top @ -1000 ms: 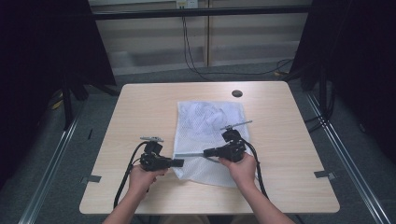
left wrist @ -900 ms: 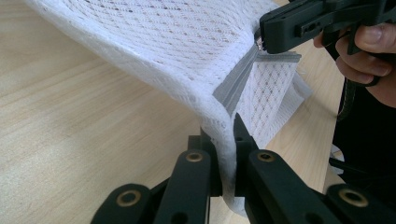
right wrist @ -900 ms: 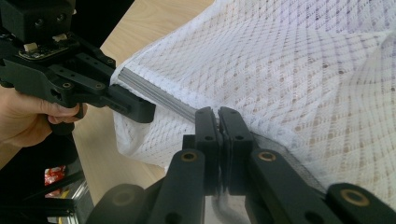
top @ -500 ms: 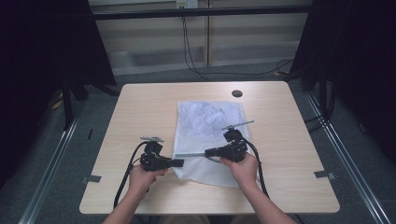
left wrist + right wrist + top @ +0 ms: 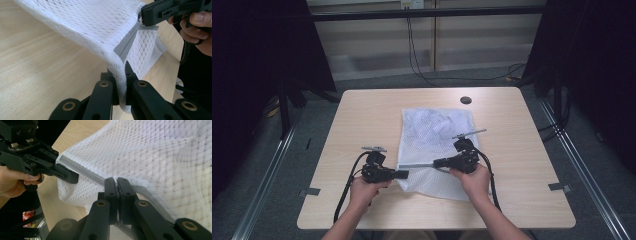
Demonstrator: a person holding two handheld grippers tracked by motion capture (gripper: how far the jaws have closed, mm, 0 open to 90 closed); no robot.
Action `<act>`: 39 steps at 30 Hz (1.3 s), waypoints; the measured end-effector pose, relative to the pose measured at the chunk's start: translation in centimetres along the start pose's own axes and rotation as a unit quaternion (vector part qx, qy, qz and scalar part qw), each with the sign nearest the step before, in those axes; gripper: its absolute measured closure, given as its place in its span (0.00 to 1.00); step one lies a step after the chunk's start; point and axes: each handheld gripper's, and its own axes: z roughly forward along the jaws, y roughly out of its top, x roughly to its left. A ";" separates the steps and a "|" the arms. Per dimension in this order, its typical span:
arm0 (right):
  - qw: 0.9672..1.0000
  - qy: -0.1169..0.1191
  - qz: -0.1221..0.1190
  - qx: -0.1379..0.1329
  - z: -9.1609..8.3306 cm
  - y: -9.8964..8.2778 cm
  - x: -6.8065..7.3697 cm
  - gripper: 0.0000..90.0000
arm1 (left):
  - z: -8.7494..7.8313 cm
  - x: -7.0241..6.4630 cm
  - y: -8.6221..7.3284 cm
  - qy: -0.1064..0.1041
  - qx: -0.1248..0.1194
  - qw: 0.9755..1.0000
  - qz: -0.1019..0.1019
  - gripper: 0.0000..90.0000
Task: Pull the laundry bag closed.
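Lying on the table (image 5: 362, 115) is a white mesh bag (image 5: 434, 132), its grey zipper (image 5: 417, 165) running sideways between the hands. The left gripper (image 5: 119, 82) pinches the bag's corner at the zipper's end. The right gripper (image 5: 117, 185) is clamped on the zipper farther along. What is inside the bag cannot be made out.

One white mesh laundry bag (image 5: 435, 150) with one grey zipper (image 5: 127, 46) lies on one wooden table (image 5: 362, 115). Two black grippers work at it, the left gripper (image 5: 404, 174) and the right gripper (image 5: 435, 162), in two hands. One dark round grommet (image 5: 466, 100) sits far right.
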 end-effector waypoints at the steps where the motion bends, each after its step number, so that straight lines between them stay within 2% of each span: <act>1: 1.000 0.002 0.003 0.000 -0.1 0.0 -0.1 0.97 | 0.0 0.0 0.0 -0.001 0.001 1.000 0.001 1.00; 16: 1.000 0.004 0.002 -0.004 -0.5 -0.3 -0.3 0.97 | 0.1 -0.1 0.0 -0.002 0.004 1.000 0.004 1.00; 20: 1.000 0.002 0.004 -0.002 -0.5 -0.3 -0.4 0.97 | 0.0 0.0 0.0 0.004 0.003 1.000 0.006 1.00; 29: 1.000 0.007 0.005 -0.006 -0.8 -0.4 -0.6 0.97 | 0.0 -0.1 0.0 -0.005 0.002 1.000 0.001 1.00; 34: 1.000 0.004 0.002 -0.007 -0.9 -0.5 -0.7 0.97 | 0.0 -0.1 0.0 -0.004 0.004 1.000 0.005 1.00; 36: 1.000 0.009 0.004 -0.009 -1.0 -0.5 -0.9 0.97 | 0.1 -0.1 0.0 -0.004 0.002 1.000 0.004 1.00; 39: 1.000 0.005 0.008 -0.009 -1.0 -0.6 -0.9 0.97 | 0.1 -0.1 0.0 -0.007 0.003 1.000 0.002 1.00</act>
